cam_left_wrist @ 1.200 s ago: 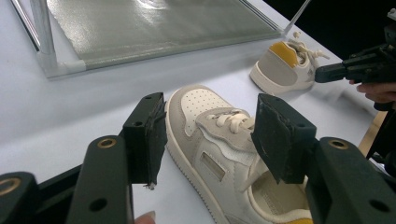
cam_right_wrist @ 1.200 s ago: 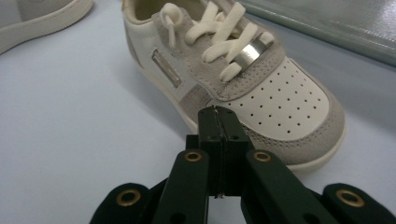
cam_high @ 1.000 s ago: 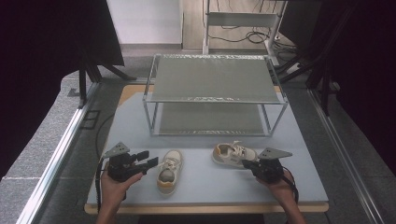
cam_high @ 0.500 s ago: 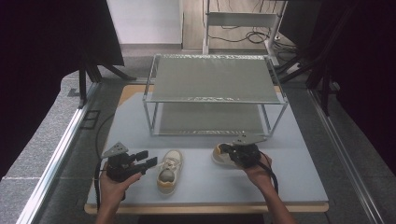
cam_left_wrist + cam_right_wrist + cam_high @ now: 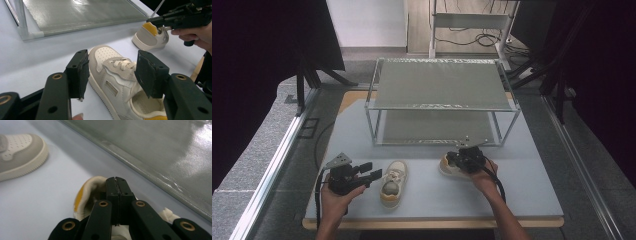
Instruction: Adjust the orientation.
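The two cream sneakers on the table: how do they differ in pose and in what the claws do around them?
The left cream sneaker with beige panels lies with its toe toward the metal shelf rack; the right cream sneaker lies crosswise. The left claw stands open, pads apart, before the left sneaker; the right claw is shut over the right sneaker's opening. Both show yellow at the heel.

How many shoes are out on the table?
2: one cream-and-grey lace-up sneaker lies by the left gripper; the other cream sneaker with yellow heel lining sits under the right gripper, partly hidden.
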### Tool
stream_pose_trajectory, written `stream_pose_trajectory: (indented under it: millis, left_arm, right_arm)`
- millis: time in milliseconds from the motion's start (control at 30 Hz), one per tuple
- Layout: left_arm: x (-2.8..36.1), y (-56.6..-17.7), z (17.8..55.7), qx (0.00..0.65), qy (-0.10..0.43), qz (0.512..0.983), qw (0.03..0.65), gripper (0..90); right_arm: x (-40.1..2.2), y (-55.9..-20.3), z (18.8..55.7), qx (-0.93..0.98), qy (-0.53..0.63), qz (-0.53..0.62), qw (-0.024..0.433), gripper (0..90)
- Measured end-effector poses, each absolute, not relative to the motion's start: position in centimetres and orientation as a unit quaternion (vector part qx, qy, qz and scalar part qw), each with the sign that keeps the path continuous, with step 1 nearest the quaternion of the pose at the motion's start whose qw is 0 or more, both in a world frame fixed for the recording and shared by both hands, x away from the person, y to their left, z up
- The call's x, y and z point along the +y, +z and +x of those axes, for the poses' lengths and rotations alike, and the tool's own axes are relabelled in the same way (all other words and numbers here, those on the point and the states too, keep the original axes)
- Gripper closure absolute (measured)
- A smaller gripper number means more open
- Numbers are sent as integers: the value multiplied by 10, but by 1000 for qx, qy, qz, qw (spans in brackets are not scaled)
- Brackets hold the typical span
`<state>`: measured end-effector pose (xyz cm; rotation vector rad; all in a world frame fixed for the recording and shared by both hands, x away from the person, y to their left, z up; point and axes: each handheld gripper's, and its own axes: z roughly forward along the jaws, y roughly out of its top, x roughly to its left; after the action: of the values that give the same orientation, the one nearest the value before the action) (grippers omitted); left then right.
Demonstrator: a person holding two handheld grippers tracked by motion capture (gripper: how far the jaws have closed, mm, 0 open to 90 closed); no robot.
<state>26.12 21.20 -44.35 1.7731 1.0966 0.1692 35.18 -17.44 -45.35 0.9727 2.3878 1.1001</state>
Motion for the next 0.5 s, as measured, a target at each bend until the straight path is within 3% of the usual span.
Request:
stream_pose_trajectory:
  millis: [500]
  left_arm:
    - [211, -444, 261, 453, 69, 735, 500, 439]
  right_arm:
    - [-176, -455, 357, 844, 379, 344, 163, 899]
